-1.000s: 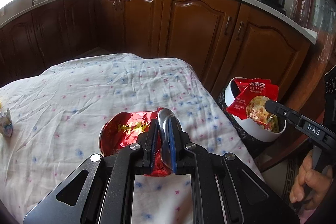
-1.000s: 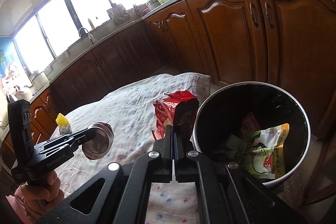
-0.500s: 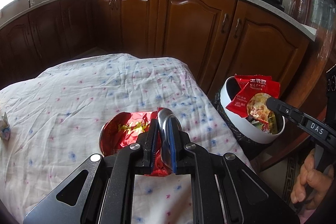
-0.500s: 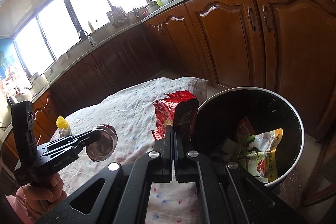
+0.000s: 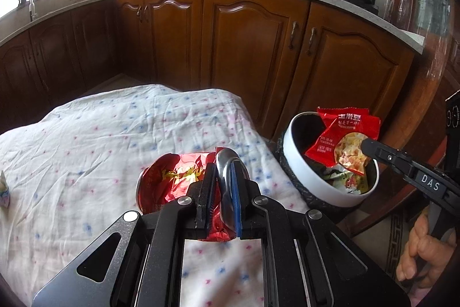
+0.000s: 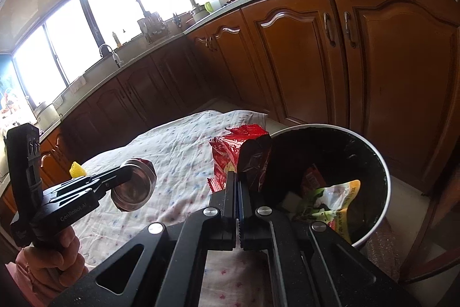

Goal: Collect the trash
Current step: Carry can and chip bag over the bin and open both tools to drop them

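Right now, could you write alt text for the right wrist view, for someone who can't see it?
The right gripper is shut on a red snack packet, held beside the rim of a white trash bin that has wrappers inside. Further left, the left gripper carries a crushed can above a floral tablecloth.

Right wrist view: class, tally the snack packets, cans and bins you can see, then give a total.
Snack packets: 3 (red packet in the right hand-held gripper; green-yellow packet and orange packet in the bin)
Cans: 1 (can in the left hand-held gripper)
Bins: 1 (bin)
Total: 5
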A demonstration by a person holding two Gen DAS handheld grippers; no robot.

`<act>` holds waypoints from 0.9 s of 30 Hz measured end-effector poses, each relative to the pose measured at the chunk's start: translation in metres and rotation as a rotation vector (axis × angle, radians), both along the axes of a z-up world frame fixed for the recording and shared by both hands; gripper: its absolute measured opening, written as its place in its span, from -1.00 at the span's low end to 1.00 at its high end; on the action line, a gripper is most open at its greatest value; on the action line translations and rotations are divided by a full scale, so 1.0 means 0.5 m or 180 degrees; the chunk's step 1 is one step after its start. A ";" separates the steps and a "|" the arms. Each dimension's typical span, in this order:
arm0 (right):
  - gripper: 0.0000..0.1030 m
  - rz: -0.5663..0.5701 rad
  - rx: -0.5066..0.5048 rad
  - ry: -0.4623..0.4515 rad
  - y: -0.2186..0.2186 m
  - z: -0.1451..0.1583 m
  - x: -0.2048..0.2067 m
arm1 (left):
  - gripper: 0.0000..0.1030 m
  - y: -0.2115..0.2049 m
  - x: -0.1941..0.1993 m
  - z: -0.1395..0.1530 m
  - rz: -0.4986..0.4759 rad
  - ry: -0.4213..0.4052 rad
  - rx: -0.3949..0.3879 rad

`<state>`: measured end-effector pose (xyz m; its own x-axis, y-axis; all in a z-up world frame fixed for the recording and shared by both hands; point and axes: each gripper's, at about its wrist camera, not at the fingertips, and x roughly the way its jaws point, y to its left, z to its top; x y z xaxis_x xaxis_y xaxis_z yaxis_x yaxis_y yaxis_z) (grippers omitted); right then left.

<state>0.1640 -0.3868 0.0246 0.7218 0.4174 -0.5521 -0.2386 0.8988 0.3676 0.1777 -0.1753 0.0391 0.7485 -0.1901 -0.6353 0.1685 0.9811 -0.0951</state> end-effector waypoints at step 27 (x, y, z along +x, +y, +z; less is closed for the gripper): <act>-0.99 -0.0347 -0.0240 0.0206 -0.129 -0.021 0.019 | -0.82 -0.224 0.064 0.049 -0.0651 -0.0142 0.0155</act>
<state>0.1735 -0.4513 0.0143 0.7225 0.2941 -0.6257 -0.1160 0.9438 0.3096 0.2098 -0.2875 0.0636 0.7250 -0.3108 -0.6146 0.3676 0.9293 -0.0363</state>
